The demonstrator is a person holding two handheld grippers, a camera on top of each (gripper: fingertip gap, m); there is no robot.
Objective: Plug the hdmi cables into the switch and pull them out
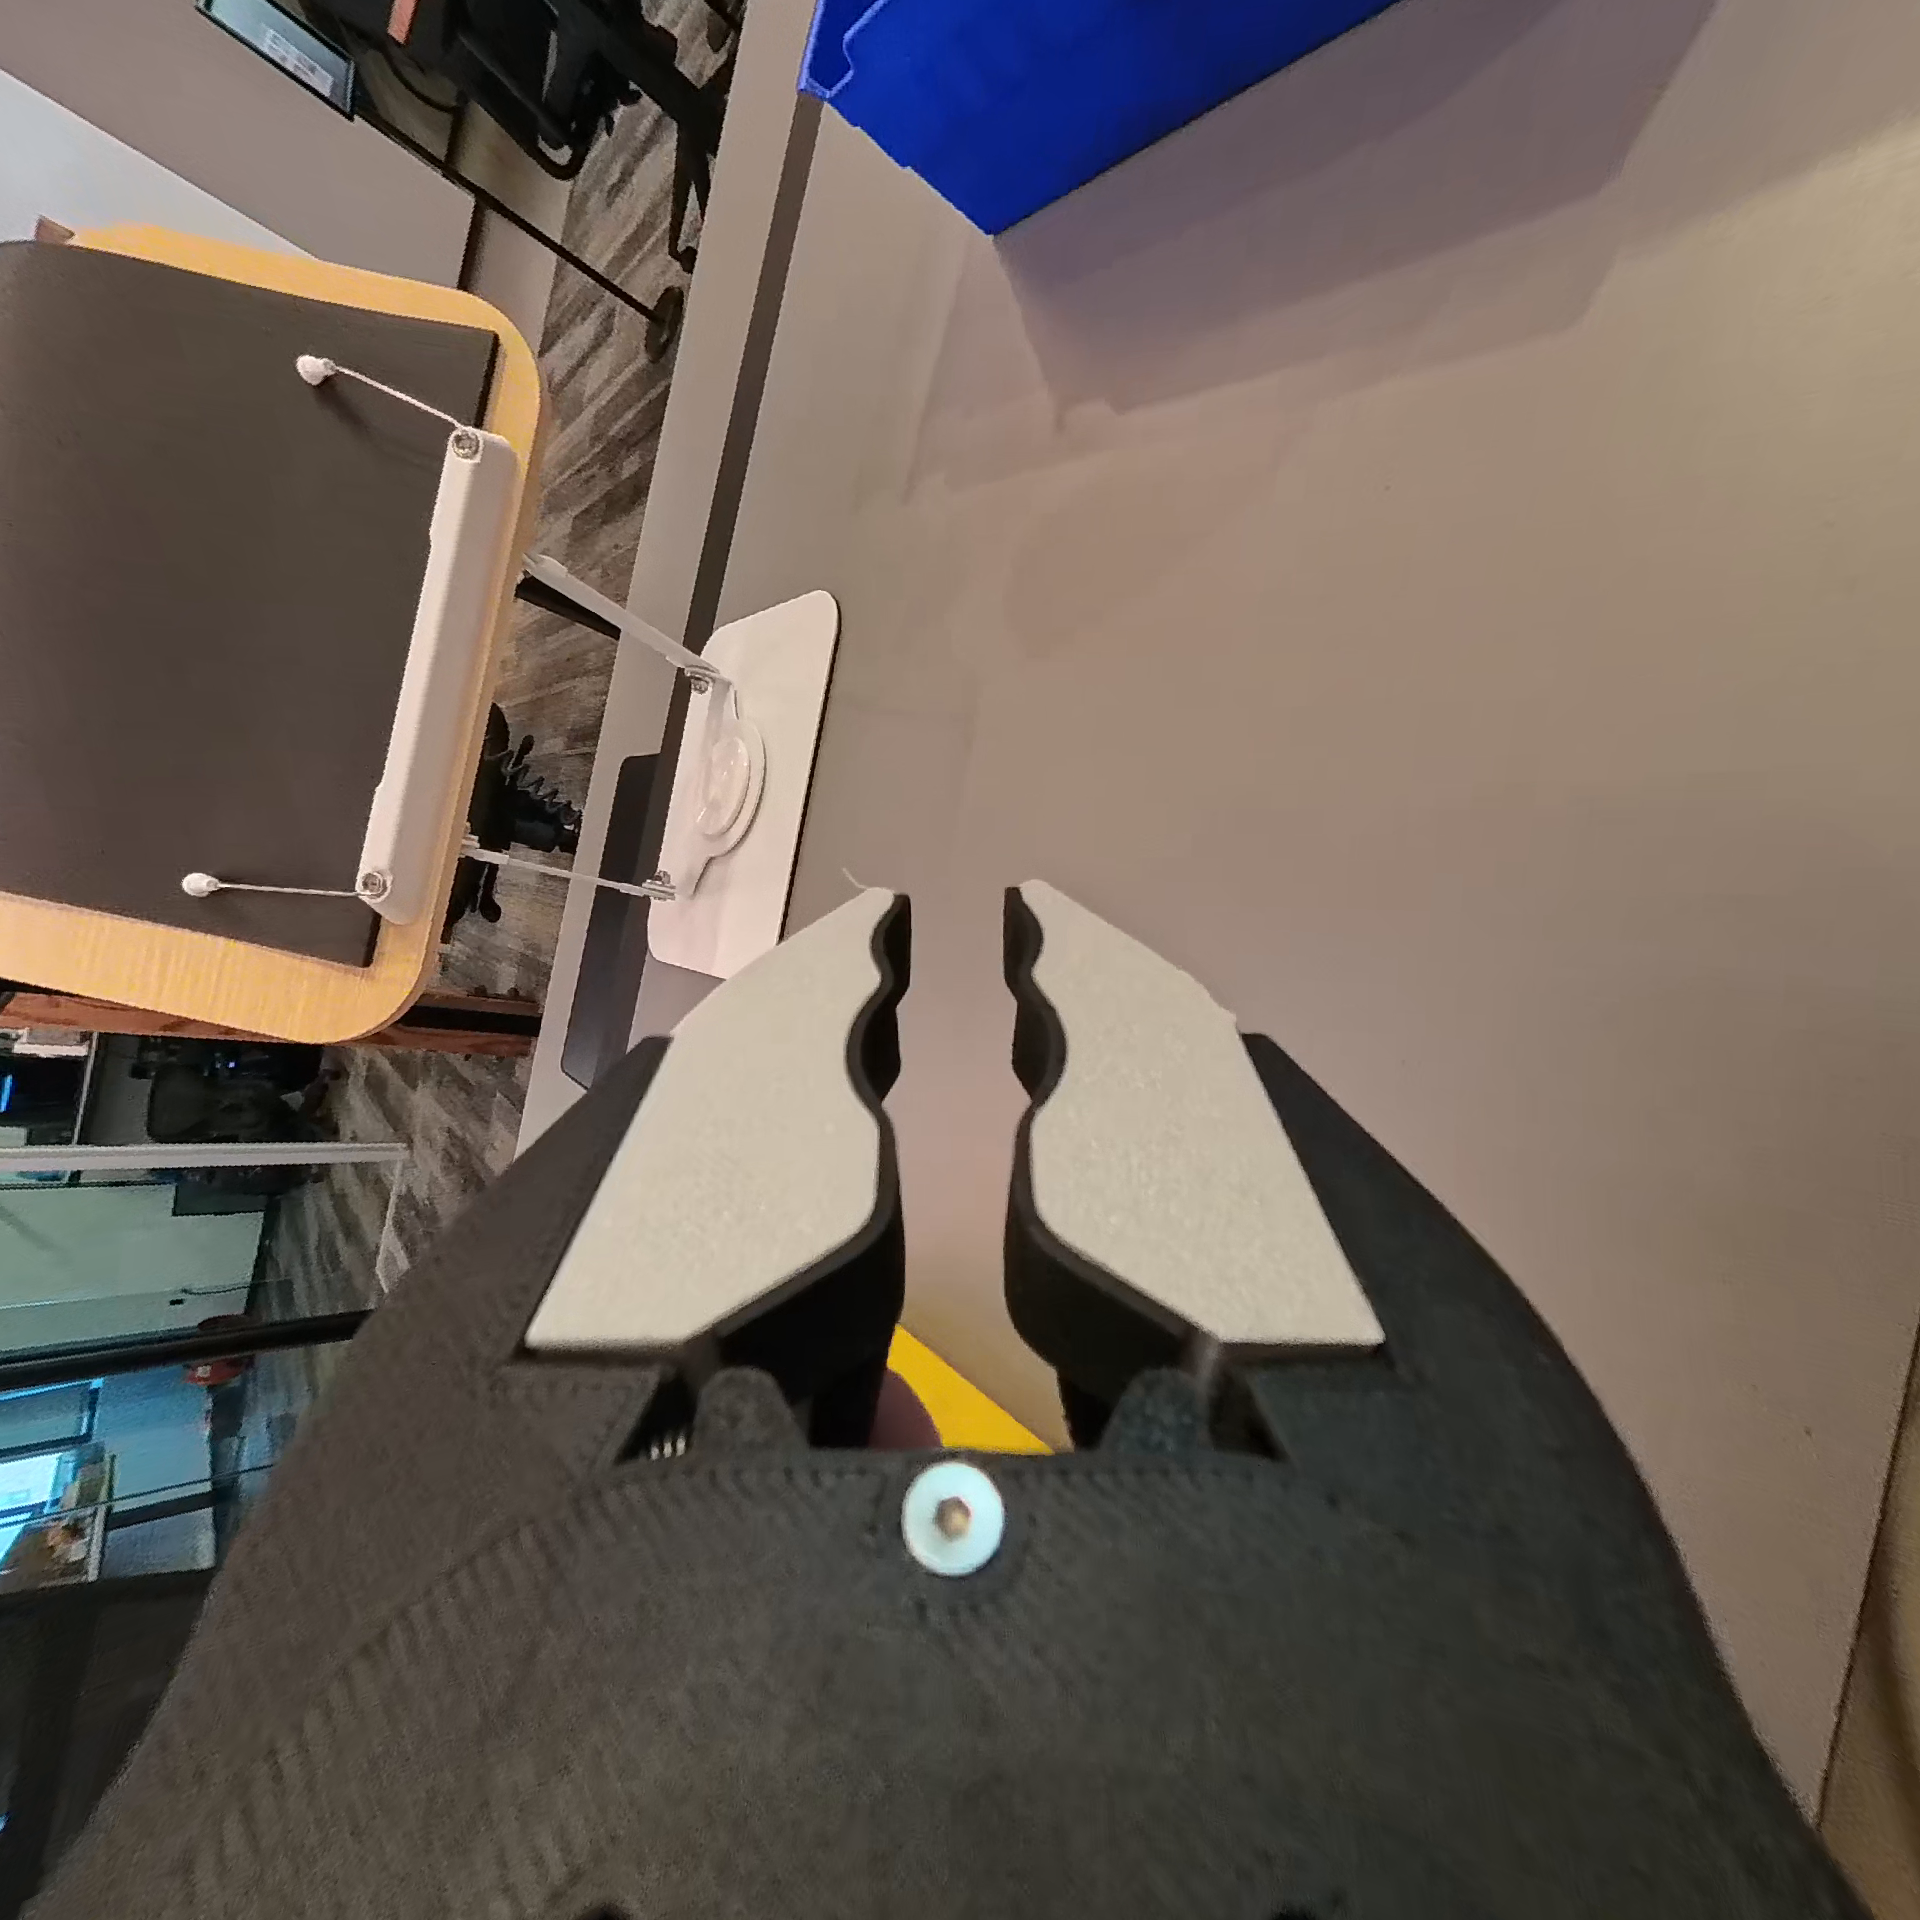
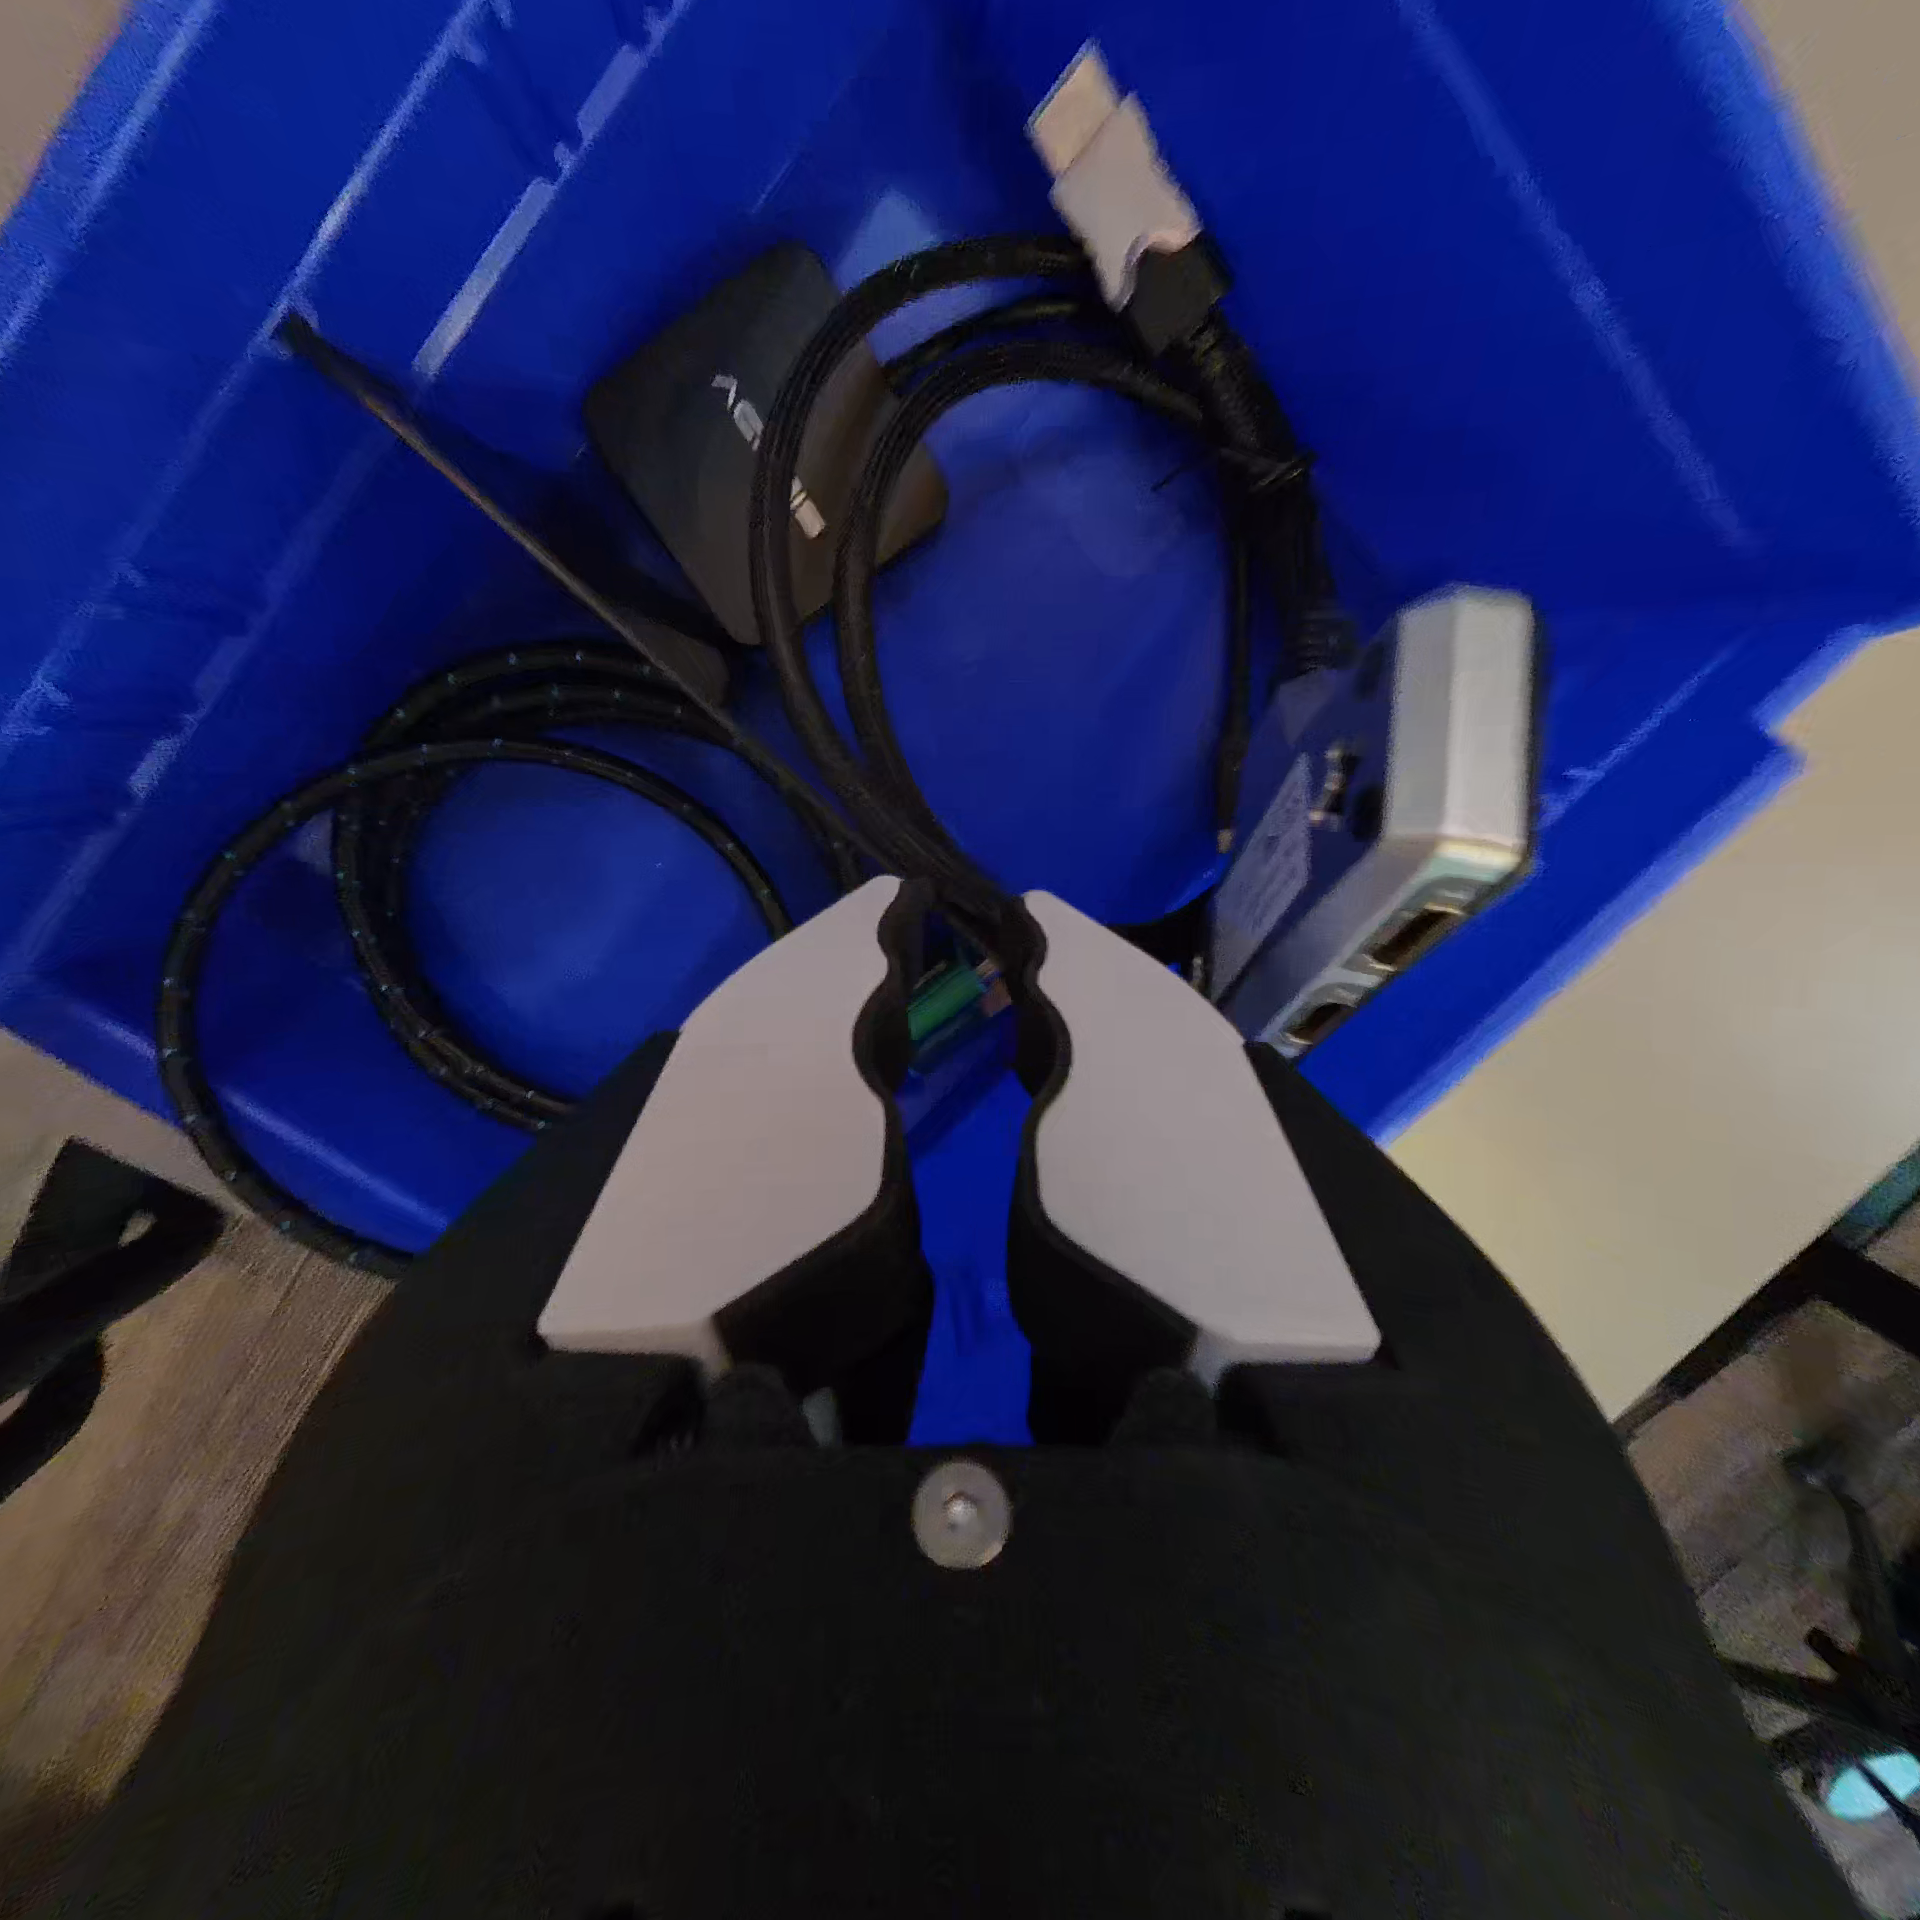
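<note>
In the right wrist view my right gripper (image 2: 961,909) hangs over the blue bin (image 2: 1558,312) and is shut on a loop of black braided HDMI cable (image 2: 831,582). That cable's silver plug (image 2: 1112,177) is raised near the far wall. The grey switch (image 2: 1382,821) leans against the bin's right wall, two ports facing me, just right of my fingertips. A second coiled black cable (image 2: 312,935) lies at the left. In the left wrist view my left gripper (image 1: 956,904) is open and empty above the beige table (image 1: 1403,831).
A black flat box (image 2: 769,447) lies in the bin under the cable loops. A small green thing (image 2: 935,1003) shows between my right fingers. The left wrist view shows the bin's corner (image 1: 1039,104), a white stand base (image 1: 758,769) at the table edge, and a board on it (image 1: 229,623). The tips of one gripper are about 45 cm away from the tips of the other.
</note>
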